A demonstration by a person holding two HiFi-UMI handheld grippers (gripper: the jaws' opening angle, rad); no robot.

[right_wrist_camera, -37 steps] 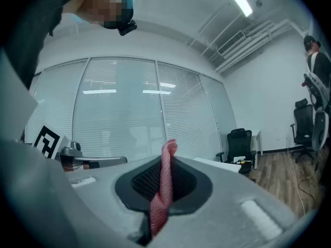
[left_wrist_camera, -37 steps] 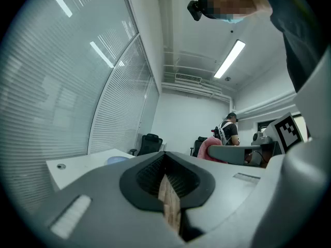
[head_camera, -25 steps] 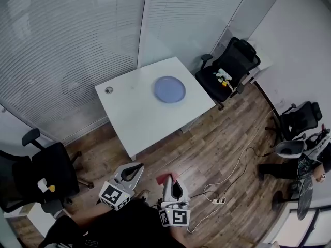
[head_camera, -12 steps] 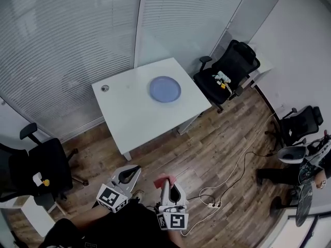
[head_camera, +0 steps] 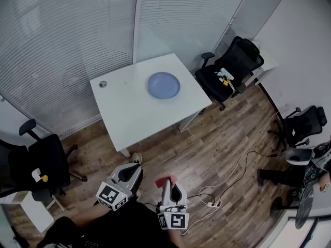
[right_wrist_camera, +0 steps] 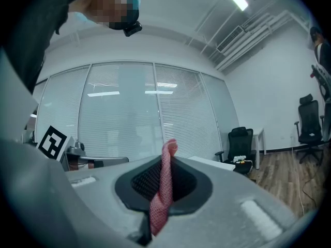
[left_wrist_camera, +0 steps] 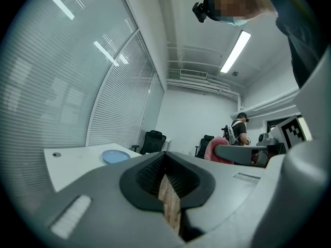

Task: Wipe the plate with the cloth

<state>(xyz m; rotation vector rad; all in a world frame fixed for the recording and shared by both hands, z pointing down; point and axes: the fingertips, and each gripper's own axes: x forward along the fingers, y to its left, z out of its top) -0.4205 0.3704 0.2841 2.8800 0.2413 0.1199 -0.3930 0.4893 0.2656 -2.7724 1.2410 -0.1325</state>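
My right hand-held gripper is clamped on the cloth — a pink strip that stands up from between the jaws and curls over at its top. My left hand-held gripper is closed on nothing; its jaws meet, and only a sliver of the wood floor shows through the slit behind them. In the head view both sit side by side at the bottom centre of the frame, over the floor and well apart from the surface, which fills the upper middle. The plate — round, pale blue — lies flat on the surface, toward its upper right part. A small round fitting sits near the surface's upper left corner. A black chair stands at the upper right, just beside the surface, with small things on its seat; a second chair is at the lower left. A white cable trails over the floor at the lower right, and a person is at the right edge
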